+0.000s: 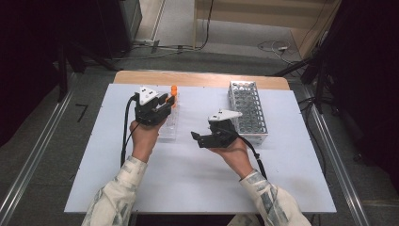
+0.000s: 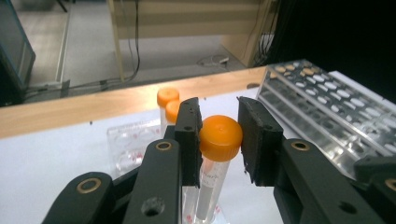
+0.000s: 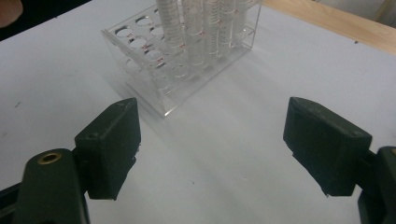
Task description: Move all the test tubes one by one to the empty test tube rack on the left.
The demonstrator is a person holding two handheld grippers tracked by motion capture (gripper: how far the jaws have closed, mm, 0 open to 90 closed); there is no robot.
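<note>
Gripping an orange-capped tube (image 2: 218,140) by its cap, the left gripper (image 2: 219,135) fingers hold it upright, probably for moving between racks. Just beyond them stand two more capped tubes in the clear rack (image 2: 130,144). The right gripper (image 3: 212,144) fingers gape wide and empty above the white worktop (image 3: 224,140), facing that rack; the grey rack (image 1: 247,112) lies behind them.
</note>
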